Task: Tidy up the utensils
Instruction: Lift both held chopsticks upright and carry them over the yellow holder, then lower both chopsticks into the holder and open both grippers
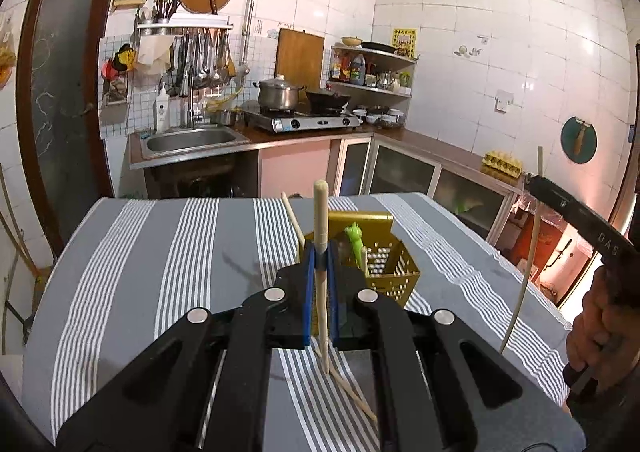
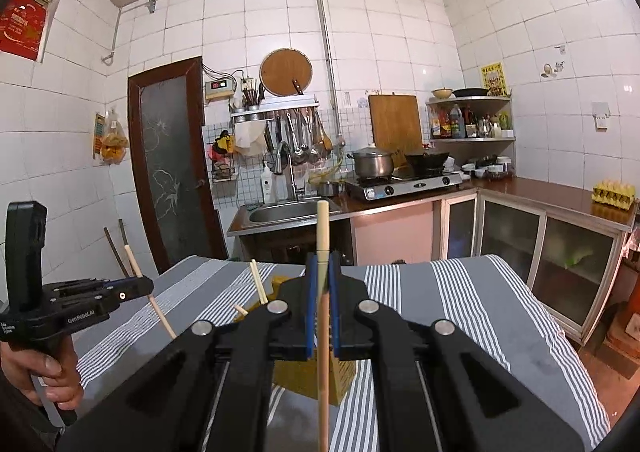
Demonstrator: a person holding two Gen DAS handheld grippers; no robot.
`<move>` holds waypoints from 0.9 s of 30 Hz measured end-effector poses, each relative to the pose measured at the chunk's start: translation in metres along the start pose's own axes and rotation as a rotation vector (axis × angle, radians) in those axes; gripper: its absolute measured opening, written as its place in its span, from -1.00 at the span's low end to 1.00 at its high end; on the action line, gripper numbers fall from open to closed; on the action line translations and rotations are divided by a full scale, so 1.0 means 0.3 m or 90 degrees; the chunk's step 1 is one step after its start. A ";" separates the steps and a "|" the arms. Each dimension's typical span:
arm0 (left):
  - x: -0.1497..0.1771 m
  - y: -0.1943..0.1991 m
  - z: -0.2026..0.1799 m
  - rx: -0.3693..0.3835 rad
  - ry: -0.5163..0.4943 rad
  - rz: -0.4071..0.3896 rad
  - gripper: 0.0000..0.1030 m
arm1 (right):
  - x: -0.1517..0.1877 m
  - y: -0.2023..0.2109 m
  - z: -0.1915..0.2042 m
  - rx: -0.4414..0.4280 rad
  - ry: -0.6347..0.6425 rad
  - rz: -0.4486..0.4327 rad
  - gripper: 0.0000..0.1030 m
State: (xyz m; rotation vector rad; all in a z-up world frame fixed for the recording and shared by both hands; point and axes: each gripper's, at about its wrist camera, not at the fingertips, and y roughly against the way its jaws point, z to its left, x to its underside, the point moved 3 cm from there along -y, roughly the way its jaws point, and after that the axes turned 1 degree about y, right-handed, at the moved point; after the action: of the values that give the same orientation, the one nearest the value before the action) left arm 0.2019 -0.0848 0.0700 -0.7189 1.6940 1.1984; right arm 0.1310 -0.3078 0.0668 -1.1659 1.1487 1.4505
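Small tiled kitchen here, with a table under a grey cloth with white stripe bands [image 1: 132,252] filling the foreground of both wrist views.

Nearest the left camera, the left gripper [image 1: 320,264] has its blue pads clamped on a pale wooden chopstick [image 1: 321,228], which stands nearly upright, its lower tip hanging just above the cloth. Right under it, two more loose wooden chopsticks [image 1: 356,398] lie crossed on the cloth. Just past the fingers sits the yellow perforated plastic utensil basket [image 1: 396,272], with a green frog-topped utensil [image 1: 354,238] and another slim stick [image 1: 292,218] poking out of it. It stands mid-table, with bare cloth on either side of it.

Over on the right, the right gripper [image 2: 323,284] is pinched tight on its own long wooden chopstick [image 2: 323,332], also held upright, near the table's right edge in the left view, with the person's hand [image 1: 596,316] gripping the handle off the table edge. In the right wrist view, the basket is mostly hidden behind the fingers.

The table's far edge drops off before a narrow strip of floor. Beyond that are the counter with a steel sink [image 1: 192,140], a gas stove carrying a steel pot [image 1: 278,92] and a black wok [image 1: 326,98], and a yellow egg tray [image 1: 502,163] on the side counter.
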 end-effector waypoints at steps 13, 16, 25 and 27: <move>-0.097 0.001 -0.014 0.007 -0.014 -0.031 -0.91 | -0.081 -0.024 0.019 0.007 0.015 -0.024 -0.89; -0.110 -0.005 -0.019 0.002 -0.020 -0.037 -0.91 | -0.094 -0.034 0.018 0.008 0.016 -0.028 -0.89; -0.205 -0.008 -0.031 -0.001 -0.028 -0.071 -0.91 | -0.155 -0.073 0.040 0.006 0.026 -0.043 -0.89; -0.232 -0.012 -0.032 -0.001 -0.030 -0.080 -0.91 | -0.174 -0.088 0.041 0.004 0.024 -0.047 -0.89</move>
State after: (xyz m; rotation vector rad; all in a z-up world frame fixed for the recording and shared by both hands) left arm 0.2307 -0.0982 0.1329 -0.7804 1.5860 1.1215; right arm 0.1621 -0.2972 0.1168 -1.2231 1.1239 1.3732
